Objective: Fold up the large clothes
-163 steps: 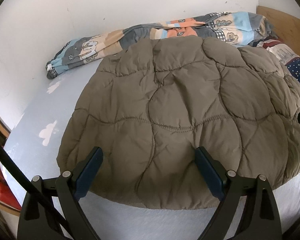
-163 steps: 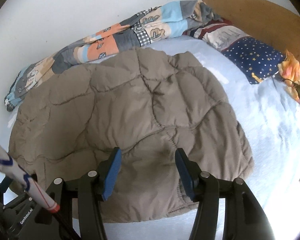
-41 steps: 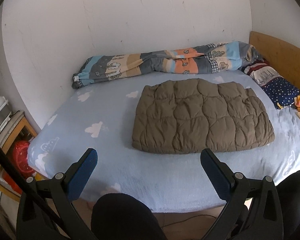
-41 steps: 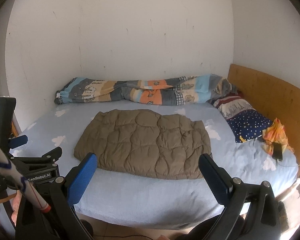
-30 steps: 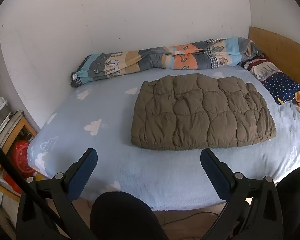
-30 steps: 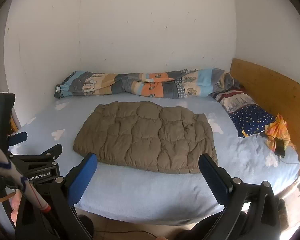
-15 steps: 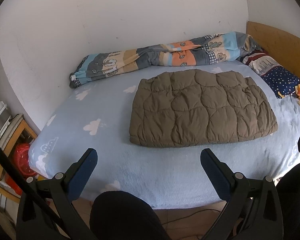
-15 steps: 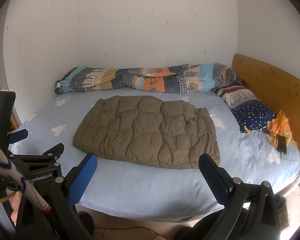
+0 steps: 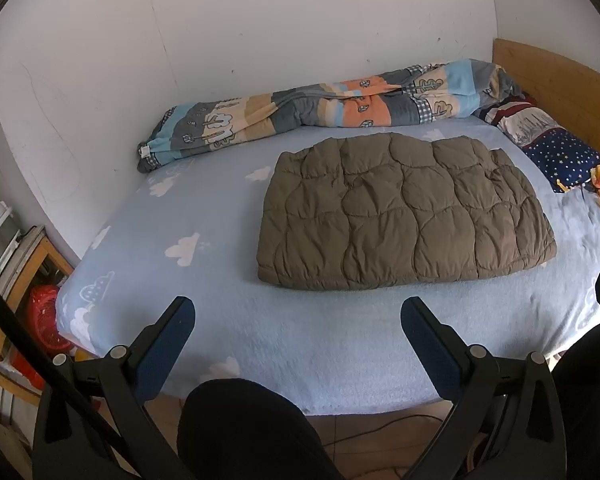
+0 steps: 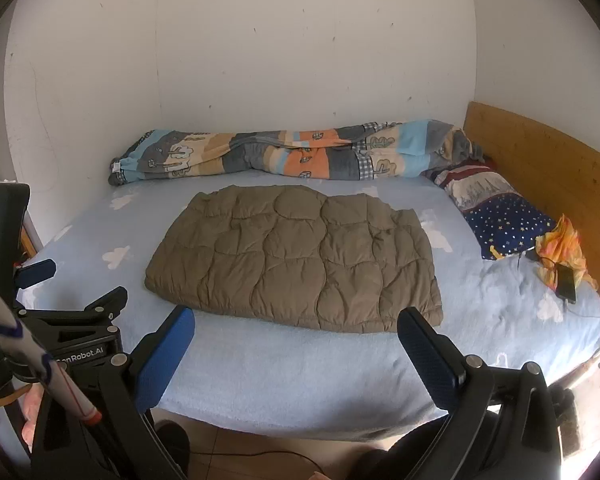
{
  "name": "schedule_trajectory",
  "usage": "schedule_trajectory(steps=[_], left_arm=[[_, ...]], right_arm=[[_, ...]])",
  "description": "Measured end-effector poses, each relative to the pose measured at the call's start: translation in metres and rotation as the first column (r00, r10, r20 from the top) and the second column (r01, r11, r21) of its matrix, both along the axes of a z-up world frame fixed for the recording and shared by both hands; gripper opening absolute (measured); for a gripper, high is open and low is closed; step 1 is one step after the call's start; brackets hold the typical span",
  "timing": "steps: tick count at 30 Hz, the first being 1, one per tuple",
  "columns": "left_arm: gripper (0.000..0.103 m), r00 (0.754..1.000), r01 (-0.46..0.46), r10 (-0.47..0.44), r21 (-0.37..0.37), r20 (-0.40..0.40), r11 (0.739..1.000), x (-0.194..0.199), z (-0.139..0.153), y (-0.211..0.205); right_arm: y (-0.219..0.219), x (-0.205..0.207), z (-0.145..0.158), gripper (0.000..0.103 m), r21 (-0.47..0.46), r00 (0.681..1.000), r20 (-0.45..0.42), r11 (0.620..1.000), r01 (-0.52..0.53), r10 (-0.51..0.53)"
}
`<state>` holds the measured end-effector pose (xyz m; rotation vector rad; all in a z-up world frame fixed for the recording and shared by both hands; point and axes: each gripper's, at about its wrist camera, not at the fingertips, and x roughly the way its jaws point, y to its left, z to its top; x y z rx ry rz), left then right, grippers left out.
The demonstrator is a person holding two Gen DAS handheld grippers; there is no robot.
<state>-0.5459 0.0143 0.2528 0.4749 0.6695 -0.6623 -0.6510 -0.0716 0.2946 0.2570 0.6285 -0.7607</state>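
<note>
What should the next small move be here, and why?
Probably none on the garment: hold both tongs back, or at most bring them in to square an edge. The brown quilted jacket lies as a compact folded rectangle on the blue sheet, touching nothing else. The left tongs and right tongs are wide open, empty, and hang off the bed's near edge.
</note>
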Motion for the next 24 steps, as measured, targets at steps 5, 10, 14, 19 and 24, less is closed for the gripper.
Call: schedule_trajectory(steps=[5, 10, 14, 19, 24], left_arm=[[0.102, 1.000, 0.000, 0.000, 0.002, -0.001, 1.000, 0.0000, -0.0005, 0.0000], [0.102, 1.000, -0.001, 0.001, 0.002, 0.002, 1.000, -0.0004, -0.0012, -0.0001], [0.102, 1.000, -0.001, 0.001, 0.002, 0.000, 1.000, 0.0002, -0.0012, 0.0005], [0.102, 1.000, 0.000, 0.000, 0.002, -0.001, 1.000, 0.0004, -0.0045, 0.0022], [0.102, 1.000, -0.003, 0.003, 0.003, 0.001, 1.000, 0.0001, -0.0035, 0.0010]], right_arm=[[0.0002, -0.0001, -0.0020, 0.103, 0.004, 1.000, -0.002, 1.000, 0.002, -0.002], [0.0008, 0.0002, -0.0040, 0.103, 0.007, 1.000, -0.004, 1.000, 0.003, -0.003], [0.0003, 0.0002, -0.0034, 0.103, 0.006, 1.000, -0.004, 1.000, 0.004, -0.004], [-0.0005, -0.0008, -0.0033, 0.103, 0.006, 1.000, -0.003, 1.000, 0.003, -0.003], [-0.0011, -0.0015, -0.0032, 0.103, 0.007, 1.000, -0.003, 1.000, 0.001, -0.001]])
